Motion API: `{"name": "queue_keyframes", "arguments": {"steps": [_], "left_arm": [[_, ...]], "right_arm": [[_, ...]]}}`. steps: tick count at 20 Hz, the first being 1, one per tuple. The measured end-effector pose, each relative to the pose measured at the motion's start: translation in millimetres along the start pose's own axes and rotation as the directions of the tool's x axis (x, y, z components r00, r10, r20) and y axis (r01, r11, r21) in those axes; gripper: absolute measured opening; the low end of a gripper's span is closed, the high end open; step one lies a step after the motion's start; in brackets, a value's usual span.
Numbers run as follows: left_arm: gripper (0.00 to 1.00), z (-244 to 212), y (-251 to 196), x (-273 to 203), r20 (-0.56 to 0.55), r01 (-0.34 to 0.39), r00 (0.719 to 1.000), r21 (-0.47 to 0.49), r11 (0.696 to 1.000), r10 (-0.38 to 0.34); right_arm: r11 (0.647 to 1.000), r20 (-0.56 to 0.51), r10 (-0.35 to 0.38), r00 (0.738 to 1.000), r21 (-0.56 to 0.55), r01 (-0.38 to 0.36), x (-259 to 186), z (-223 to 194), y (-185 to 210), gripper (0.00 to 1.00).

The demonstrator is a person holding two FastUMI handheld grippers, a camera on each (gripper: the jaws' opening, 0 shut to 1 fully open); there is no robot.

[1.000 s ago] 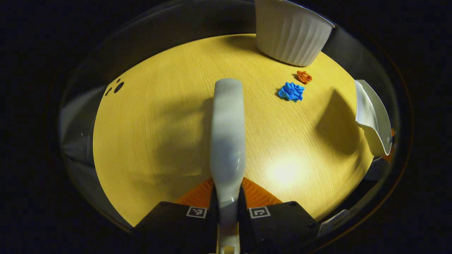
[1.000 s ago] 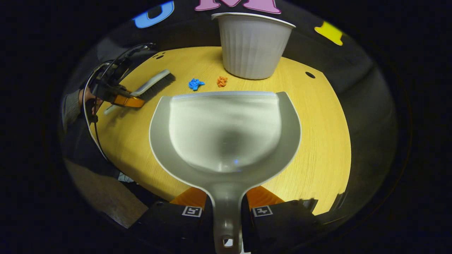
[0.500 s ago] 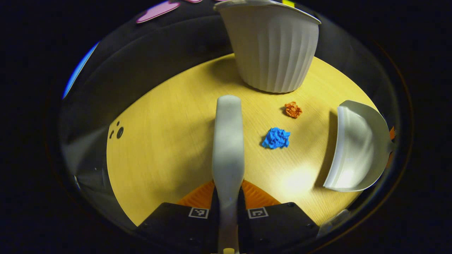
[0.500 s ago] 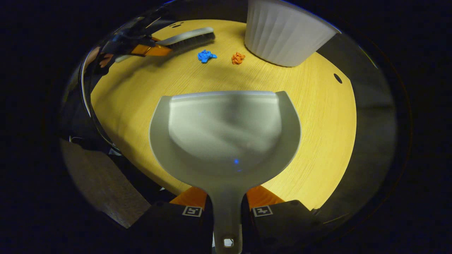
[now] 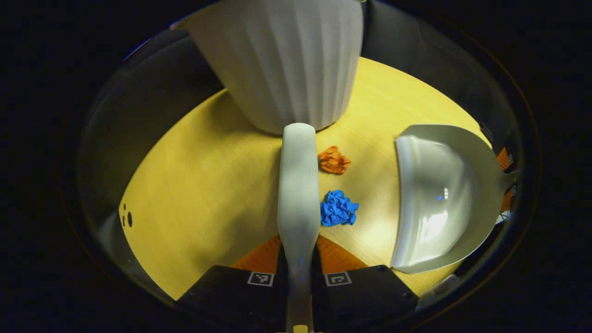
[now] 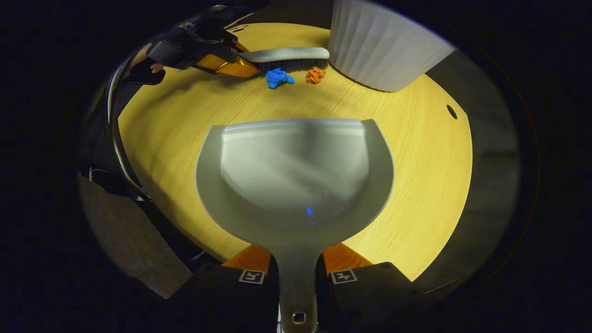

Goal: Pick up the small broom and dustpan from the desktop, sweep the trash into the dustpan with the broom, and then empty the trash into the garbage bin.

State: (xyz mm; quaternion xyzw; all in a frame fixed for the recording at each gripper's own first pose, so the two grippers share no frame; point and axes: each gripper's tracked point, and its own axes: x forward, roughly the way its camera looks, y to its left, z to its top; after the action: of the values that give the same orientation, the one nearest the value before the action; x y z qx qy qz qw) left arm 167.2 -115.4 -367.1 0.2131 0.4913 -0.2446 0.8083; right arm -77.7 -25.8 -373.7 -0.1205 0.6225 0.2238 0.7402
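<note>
Left fingers (image 5: pixel 277 259) clamping broom (image 5: pixel 298 185), blue scrap (image 5: pixel 338 209) beside it

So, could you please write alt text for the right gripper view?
The right tool holds a grey dustpan by its handle above a yellow table. Beyond it, a broom sits behind blue and orange scraps, beside a white bin.

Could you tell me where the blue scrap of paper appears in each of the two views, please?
Left gripper view: the blue scrap lies just right of the broom, low and near centre.
Right gripper view: the blue scrap lies near the top, left of centre, just in front of the broom's bristles.
Shared landmark: the orange scrap beside it, near the white bin.
</note>
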Motion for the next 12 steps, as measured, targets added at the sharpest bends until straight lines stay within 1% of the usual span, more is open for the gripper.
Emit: {"name": "queue_keyframes", "arguments": {"steps": [1, 2, 3, 4, 5, 6, 8, 10, 11, 12], "left_arm": [[0.25, 6, -17, -3, 0.003, 0.058, 0.998, 0.033, 0.998, -0.058], [0.25, 12, -38, -5, -0.005, 0.136, 0.991, 0.051, 0.989, -0.136], [0.25, 12, -52, -7, -0.013, 0.195, 0.981, 0.056, 0.979, -0.195], [0.25, 12, -59, -10, -0.017, 0.228, 0.974, 0.054, 0.972, -0.227], [0.25, 13, -67, -11, -0.021, 0.265, 0.964, 0.047, 0.963, -0.264], [0.25, 12, -74, -13, -0.029, 0.298, 0.955, 0.040, 0.954, -0.297], [0.25, 8, -87, -23, -0.048, 0.364, 0.931, 0.013, 0.931, -0.363], [0.25, 8, -101, -36, -0.055, 0.410, 0.910, -0.013, 0.912, -0.410], [0.25, 7, -102, -41, -0.057, 0.406, 0.912, -0.020, 0.914, -0.406], [0.25, 7, -96, -46, -0.046, 0.379, 0.924, -0.033, 0.925, -0.380]], "right_arm": [[1.000, 0.012, 0.006, 1.000, -0.004, -0.006, 2, 0, -2, 0.37], [1.000, 0.024, 0.011, 1.000, -0.013, -0.011, 3, -2, -4, 0.37], [1.000, 0.031, 0.016, 0.999, -0.009, -0.015, 4, -2, -3, 0.37], [1.000, 0.035, 0.021, 0.999, -0.003, -0.021, 5, -3, -3, 0.37], [1.000, 0.043, 0.022, 0.999, 0.000, -0.022, 6, -3, -3, 0.39], [1.000, 0.051, 0.022, 0.998, -0.001, -0.022, 8, -4, -4, 0.37], [1.000, 0.070, 0.018, 0.997, 0.001, -0.018, 10, -3, -3, 0.37], [1.000, 0.100, 0.011, 0.995, 0.021, -0.013, 13, -2, -1, 0.37], [0.999, 0.122, 0.006, 0.992, 0.047, -0.012, 16, -1, 1, 0.37], [0.997, 0.140, 0.000, 0.990, 0.074, -0.010, 18, -2, 3, 0.37]]}}
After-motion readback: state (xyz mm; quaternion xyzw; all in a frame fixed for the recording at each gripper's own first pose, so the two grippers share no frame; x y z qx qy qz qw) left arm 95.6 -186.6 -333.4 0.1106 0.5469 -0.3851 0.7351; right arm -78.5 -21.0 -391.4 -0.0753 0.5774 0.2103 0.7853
